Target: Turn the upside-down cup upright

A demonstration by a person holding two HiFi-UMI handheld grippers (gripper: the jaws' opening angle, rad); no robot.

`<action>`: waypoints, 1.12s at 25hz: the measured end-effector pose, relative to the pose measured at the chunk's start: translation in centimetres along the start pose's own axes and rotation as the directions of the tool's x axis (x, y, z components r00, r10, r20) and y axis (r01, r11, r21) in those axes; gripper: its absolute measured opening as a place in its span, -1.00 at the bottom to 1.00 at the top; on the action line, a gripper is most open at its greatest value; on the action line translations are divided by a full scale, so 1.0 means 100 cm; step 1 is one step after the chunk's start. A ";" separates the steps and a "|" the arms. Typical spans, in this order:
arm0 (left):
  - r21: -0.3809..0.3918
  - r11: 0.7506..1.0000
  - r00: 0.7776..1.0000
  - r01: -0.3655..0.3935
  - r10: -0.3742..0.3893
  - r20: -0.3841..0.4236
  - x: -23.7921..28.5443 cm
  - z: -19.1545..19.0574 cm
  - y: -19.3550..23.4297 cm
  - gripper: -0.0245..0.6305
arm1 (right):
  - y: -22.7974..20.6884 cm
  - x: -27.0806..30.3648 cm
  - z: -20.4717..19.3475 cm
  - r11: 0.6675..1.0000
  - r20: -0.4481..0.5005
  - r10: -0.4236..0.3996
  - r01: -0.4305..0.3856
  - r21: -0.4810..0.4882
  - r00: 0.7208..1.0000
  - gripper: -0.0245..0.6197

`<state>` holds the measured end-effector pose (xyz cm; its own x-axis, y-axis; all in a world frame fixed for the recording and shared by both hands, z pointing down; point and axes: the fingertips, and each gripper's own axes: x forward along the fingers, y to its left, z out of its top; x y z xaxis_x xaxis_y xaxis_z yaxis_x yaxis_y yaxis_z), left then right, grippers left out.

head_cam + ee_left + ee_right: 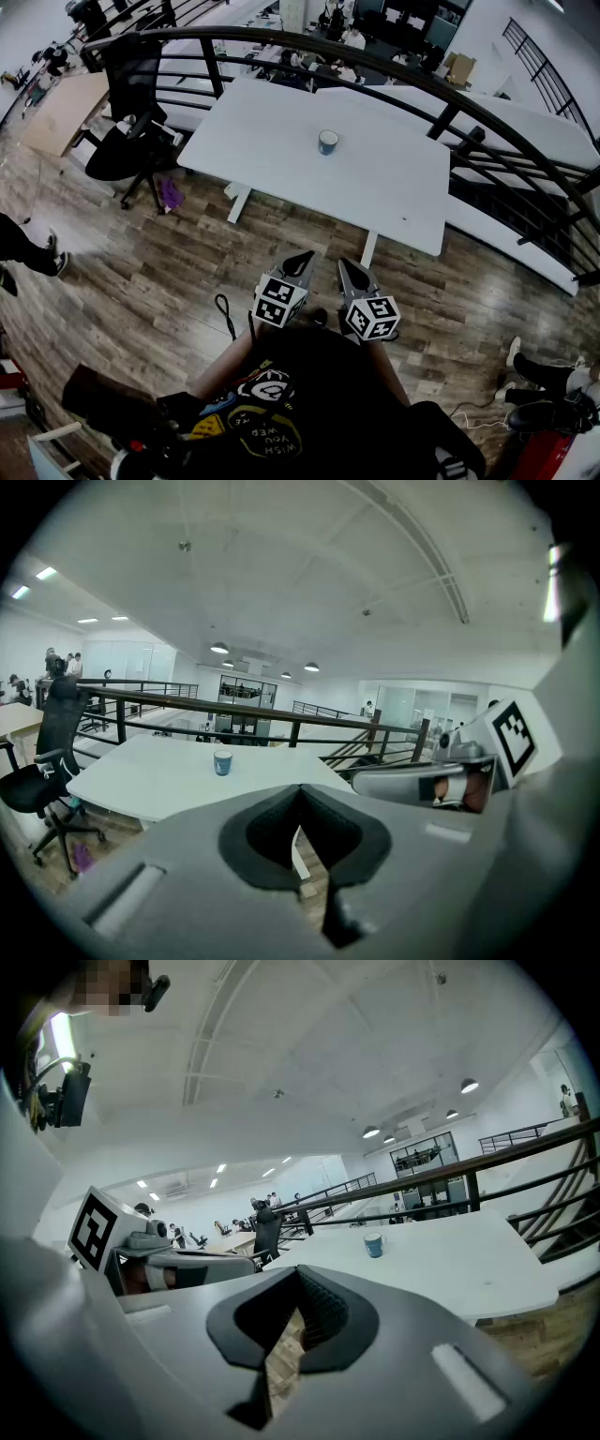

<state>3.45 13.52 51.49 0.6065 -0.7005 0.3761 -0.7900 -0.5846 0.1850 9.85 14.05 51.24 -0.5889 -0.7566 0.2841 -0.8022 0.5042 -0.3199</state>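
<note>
Cup point(328, 142), blue with a pale rim, stands alone on the white table point(394, 197), toward its far edge; which end is up cannot be told at this range. Well apart, at 6 o'clock in the head view, the left gripper point(300, 263) and right gripper point(353, 274) hang side by side over the wood floor point(141, 272). Both have their jaws pressed together, holding nothing. 1 black office chair point(127, 141) sits at the table's 9 o'clock, and a dark railing point(214, 67) curves past at 12 o'clock.

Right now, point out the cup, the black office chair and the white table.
cup point(328, 142), head view, middle of its body.
black office chair point(124, 157), head view, its seat.
white table point(272, 159), head view, bare top left of the cup.
</note>
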 end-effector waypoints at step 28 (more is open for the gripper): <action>-0.102 0.995 1.000 0.003 -0.005 -0.023 0.080 0.007 -0.004 -0.91 | -0.082 0.002 0.002 0.997 -0.030 0.032 -0.030 0.066 0.999 -0.93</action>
<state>8.69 7.83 53.78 0.6083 -0.6881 0.3957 -0.7934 -0.5417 0.2776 16.31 9.68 53.72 -0.6168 -0.7274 0.3007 -0.7759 0.4979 -0.3873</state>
